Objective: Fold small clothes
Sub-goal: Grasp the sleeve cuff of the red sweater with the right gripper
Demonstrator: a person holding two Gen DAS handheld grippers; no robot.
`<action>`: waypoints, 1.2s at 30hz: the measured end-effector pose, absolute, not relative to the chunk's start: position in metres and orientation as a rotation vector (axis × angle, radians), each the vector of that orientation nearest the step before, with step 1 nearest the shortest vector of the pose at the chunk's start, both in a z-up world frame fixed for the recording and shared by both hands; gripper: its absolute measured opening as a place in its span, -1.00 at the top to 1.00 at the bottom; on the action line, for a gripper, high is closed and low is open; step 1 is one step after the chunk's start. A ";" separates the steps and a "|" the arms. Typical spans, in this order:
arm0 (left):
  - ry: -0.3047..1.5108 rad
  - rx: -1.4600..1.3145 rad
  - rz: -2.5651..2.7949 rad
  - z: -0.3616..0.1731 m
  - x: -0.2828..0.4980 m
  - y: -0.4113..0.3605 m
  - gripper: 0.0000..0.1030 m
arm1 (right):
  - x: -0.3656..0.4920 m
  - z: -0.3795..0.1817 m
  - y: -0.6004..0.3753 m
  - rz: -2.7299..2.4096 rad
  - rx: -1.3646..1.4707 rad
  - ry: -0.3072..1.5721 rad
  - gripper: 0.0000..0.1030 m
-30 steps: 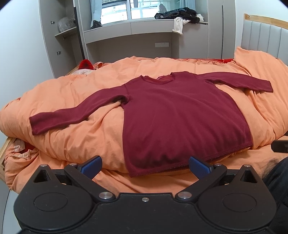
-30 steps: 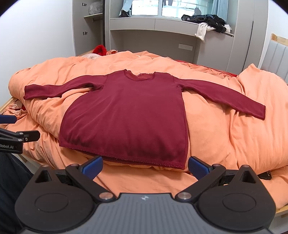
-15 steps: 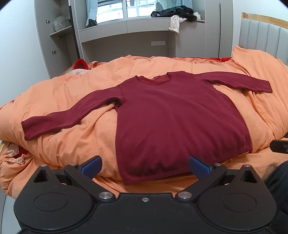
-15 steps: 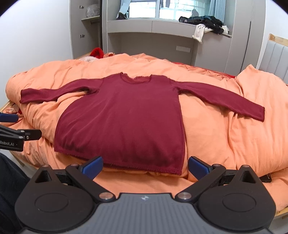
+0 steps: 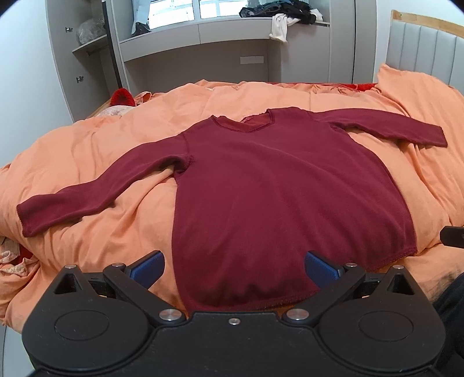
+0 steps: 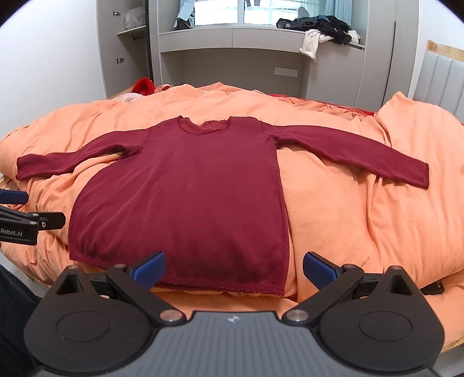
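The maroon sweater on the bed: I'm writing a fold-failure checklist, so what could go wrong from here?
The sweater lies on a lumpy orange duvet, so folds may come out crooked. Its hem hangs over the duvet's edge; either open gripper, left or right, might pinch duvet too. The long sleeves could drag.

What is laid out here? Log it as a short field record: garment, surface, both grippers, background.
garment: dark red long-sleeved knit top, spread flat, both sleeves out sideways, neckline away from the cameras
surface: rumpled orange duvet on a bed
left gripper: open, empty, above the top's hem
right gripper: open, empty, above the hem
folding: not begun
background: grey built-in shelving with a pile of dark clothes on its ledge
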State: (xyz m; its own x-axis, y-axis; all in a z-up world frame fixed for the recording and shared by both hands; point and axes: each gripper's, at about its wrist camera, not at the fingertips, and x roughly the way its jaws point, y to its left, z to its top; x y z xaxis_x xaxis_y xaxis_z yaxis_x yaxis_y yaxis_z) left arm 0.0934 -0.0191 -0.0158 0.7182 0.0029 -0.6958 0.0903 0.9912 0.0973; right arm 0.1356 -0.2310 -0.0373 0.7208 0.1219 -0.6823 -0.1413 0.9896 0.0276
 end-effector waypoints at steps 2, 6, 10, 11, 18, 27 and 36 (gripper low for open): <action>0.773 0.128 -0.052 -0.017 0.099 -0.021 -0.99 | 0.141 -0.040 -0.236 0.140 -0.013 0.753 -0.99; 0.779 0.137 -0.053 -0.019 0.113 -0.028 -0.99 | 0.152 -0.045 -0.245 0.130 -0.006 0.752 -0.99; 0.781 0.147 -0.057 -0.019 0.133 -0.039 -0.99 | 0.165 -0.047 -0.255 0.113 -0.036 0.711 -0.99; 0.780 0.151 -0.061 -0.019 0.138 -0.043 -0.99 | 0.169 -0.047 -0.259 0.099 -0.045 0.697 -0.99; 0.754 0.176 -0.121 -0.014 0.177 -0.079 -0.99 | 0.207 -0.051 -0.296 0.048 -0.035 0.651 -0.99; 0.727 0.204 -0.185 -0.010 0.215 -0.125 -0.99 | 0.265 -0.066 -0.359 -0.030 -0.046 0.595 -0.88; 0.740 0.223 -0.179 -0.019 0.232 -0.138 -0.99 | 0.334 -0.094 -0.487 -0.138 0.143 0.576 -0.49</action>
State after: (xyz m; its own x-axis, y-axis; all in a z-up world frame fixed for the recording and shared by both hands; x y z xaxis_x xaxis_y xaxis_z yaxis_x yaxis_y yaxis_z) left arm 0.2316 -0.1378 -0.0194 0.7249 -0.0824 -0.6839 0.2388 0.9613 0.1373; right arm 0.3340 -0.4869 -0.0940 0.8301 -0.0895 -0.5503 0.1692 0.9809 0.0957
